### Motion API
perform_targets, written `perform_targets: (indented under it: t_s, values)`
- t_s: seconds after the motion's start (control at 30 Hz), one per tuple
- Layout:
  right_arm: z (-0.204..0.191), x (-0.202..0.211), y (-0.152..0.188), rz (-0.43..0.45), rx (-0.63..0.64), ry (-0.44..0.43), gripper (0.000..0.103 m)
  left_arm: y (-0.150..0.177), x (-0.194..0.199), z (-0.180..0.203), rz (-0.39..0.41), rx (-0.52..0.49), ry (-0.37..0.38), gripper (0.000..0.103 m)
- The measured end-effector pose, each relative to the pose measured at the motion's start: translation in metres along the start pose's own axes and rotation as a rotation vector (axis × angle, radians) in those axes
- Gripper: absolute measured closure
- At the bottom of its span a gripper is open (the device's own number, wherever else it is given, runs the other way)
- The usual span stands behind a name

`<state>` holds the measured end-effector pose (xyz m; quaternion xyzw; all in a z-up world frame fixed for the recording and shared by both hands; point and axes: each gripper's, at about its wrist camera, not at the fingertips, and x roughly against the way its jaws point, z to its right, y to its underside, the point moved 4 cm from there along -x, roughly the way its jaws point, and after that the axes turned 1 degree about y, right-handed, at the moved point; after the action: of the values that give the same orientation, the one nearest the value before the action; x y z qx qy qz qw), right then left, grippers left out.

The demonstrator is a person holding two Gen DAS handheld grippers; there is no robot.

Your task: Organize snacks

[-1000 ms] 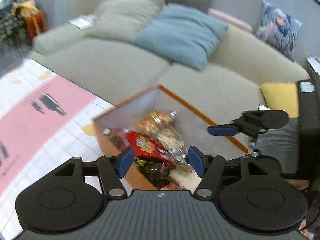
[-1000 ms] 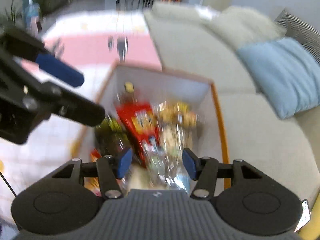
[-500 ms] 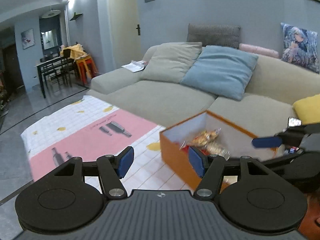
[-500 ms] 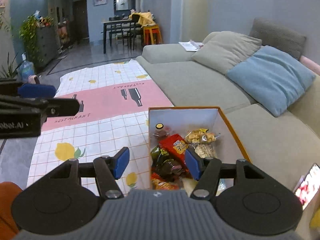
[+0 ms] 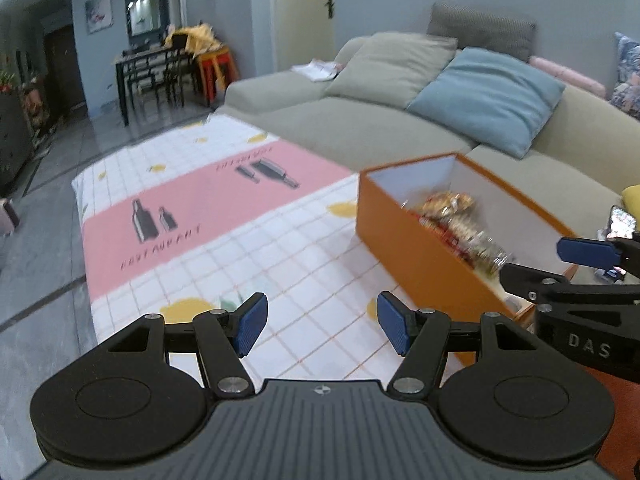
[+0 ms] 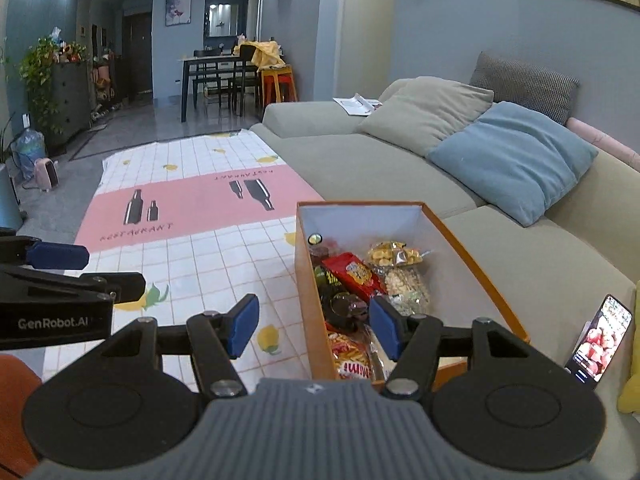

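1. Nearest me, my left gripper (image 5: 322,326) and right gripper (image 6: 312,326) both hang released, blue ribbed pads spread wide, nothing between them. A second ago both were nosed down over the box; now they have lifted and pulled back, and the views look out level across the room.
2. Just past the right gripper, the snacks (image 6: 362,280) lie inside the orange box (image 6: 310,304): a glossy red packet, crinkly clear bags of pale puffs and golden crackers, a small jar by the far wall, dark wrappers below. All of it sits in the box's left part; the white floor on the right shows bare.
3. I judge that pull-back fits either a finished load or a pause between picks; no loose snack shows outside the box.
4. The box is stiff card with straight walls. It stands on the checked cloth (image 6: 224,256), flat and smooth with a pink band, hard against the sofa.
5. Farther on, the soft grey sofa (image 6: 360,164) carries a plump blue cushion (image 6: 512,160).
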<state>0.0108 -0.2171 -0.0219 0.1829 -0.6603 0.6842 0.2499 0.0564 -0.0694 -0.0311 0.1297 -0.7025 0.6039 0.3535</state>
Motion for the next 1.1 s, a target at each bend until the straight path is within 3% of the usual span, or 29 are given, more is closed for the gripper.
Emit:
perform_targets:
  t_s: [0.37,1.1]
  values:
    - [-0.016,-0.027,0.018,-0.106,0.042,-0.024,0.043,0.022,-0.017,-0.013,-0.094,0.044,-0.019,0.029]
    - [-0.028,-0.030,0.019,-0.126,0.080,-0.039,0.043,0.023,-0.021,-0.021,-0.117,0.087,-0.016,0.029]
